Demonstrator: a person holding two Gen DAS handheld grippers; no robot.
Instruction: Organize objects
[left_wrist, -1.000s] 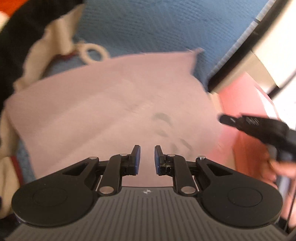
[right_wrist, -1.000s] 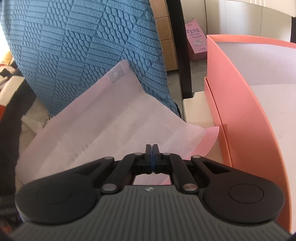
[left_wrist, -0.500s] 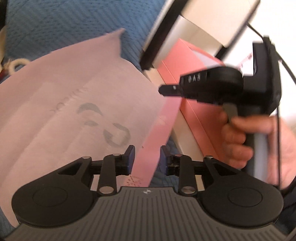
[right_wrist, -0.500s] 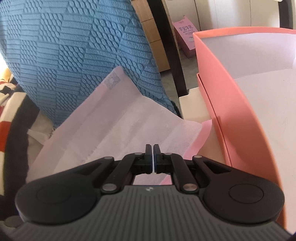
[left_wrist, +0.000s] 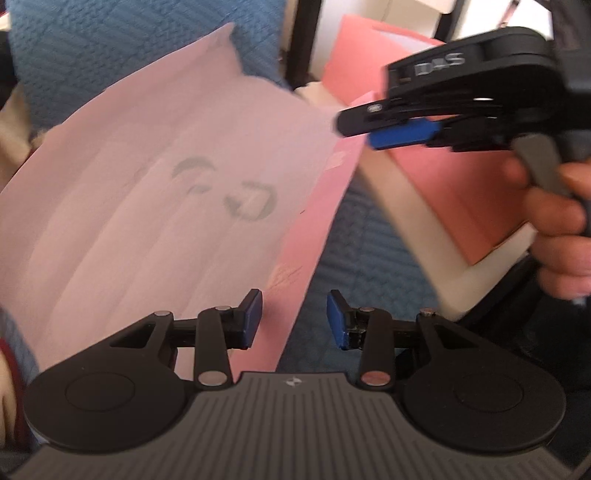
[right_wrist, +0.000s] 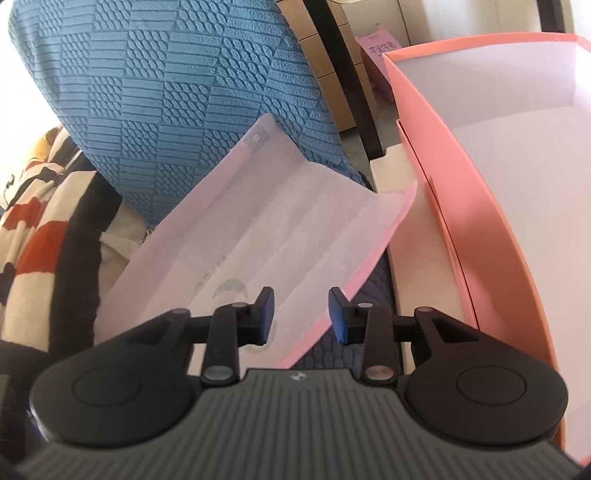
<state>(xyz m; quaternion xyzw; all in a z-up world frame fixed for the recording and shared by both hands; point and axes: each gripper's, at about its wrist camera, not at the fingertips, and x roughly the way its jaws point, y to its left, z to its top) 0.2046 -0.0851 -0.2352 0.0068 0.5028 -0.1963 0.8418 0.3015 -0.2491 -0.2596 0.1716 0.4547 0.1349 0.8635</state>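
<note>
two hand-held grippers show, one pale pink bag, one salmon box and one blue cushion. the left hand-held gripper (left_wrist: 294, 317) has its jaws apart after just opening, and the pink edge of the bag (left_wrist: 162, 192) runs between the blue pads without either pad pressing on it. the right hand-held gripper (right_wrist: 301, 314) has also just opened; its jaws stand apart with the same bag (right_wrist: 258, 236) passing under and between them, not clamped. in the left wrist view the right hand-held gripper (left_wrist: 373, 129) hovers ahead and to the right, held by a hand (left_wrist: 557, 225), and its black body carries raised letters that look like "das".

the bag lies flat ahead of both hand-held grippers, its long axis slanting away up toward the blue cushion (right_wrist: 173, 92), on which its far corner leans. grey printed marks sit on its middle, blurred and unreadable; a small printed patch near the far corner is too fine to read.

the salmon box (right_wrist: 480, 206) stands open just right of the right hand-held gripper, white inside. beyond it a pink carton (right_wrist: 376, 48) bears writing too small to read.
</note>
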